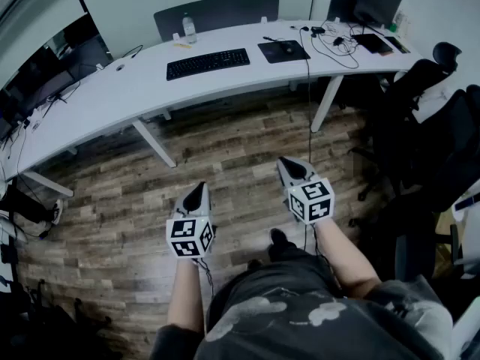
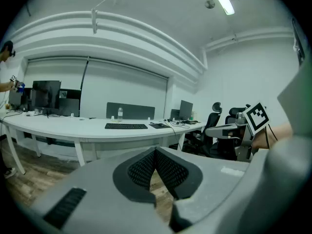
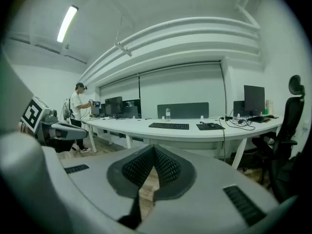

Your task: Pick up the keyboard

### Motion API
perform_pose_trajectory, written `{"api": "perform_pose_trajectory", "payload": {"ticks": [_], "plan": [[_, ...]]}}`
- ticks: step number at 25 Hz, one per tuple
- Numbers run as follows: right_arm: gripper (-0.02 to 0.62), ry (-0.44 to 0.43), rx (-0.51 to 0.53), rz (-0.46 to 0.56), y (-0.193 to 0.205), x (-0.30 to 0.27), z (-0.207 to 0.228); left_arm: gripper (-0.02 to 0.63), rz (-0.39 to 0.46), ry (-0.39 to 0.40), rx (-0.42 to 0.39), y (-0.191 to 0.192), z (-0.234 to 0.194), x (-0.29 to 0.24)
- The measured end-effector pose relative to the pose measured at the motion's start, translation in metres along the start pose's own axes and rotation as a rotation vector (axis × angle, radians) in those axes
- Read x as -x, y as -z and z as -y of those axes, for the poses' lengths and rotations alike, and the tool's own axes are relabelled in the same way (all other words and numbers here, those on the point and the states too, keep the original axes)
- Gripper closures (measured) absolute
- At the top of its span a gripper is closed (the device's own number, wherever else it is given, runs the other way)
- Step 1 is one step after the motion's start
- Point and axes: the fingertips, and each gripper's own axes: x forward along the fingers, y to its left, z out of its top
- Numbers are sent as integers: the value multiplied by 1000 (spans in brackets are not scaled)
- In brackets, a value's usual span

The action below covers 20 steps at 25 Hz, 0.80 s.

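A black keyboard (image 1: 208, 63) lies flat on the long curved white desk (image 1: 112, 96), far ahead of both grippers; it also shows as the keyboard (image 2: 126, 126) and the keyboard (image 3: 168, 126) in the two gripper views. My left gripper (image 1: 197, 192) is shut and empty, held over the wooden floor well short of the desk. My right gripper (image 1: 289, 165) is shut too, with nothing between its pads, a little nearer the desk. Both point slightly downward toward the desk.
A black mouse pad with a mouse (image 1: 283, 50), a water bottle (image 1: 189, 28), cables (image 1: 334, 47) and a monitor (image 1: 377, 4) sit on the desk. Black office chairs (image 1: 427, 133) crowd the right. More monitors (image 1: 45, 73) stand at left. A person (image 3: 78, 112) stands far left.
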Motion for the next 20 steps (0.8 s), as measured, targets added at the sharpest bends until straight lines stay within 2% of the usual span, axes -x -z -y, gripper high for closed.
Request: {"api": "perform_pose_trajectory", "payload": {"ticks": [6, 12, 20], "plan": [[595, -3, -8, -16, 5, 3, -3, 604, -11, -2, -2, 6, 1, 6], [595, -4, -22, -16, 12, 4, -9, 604, -25, 5, 31, 20, -5, 14], [595, 4, -64, -16, 19, -17, 3, 604, -30, 6, 28, 15, -21, -8]]}}
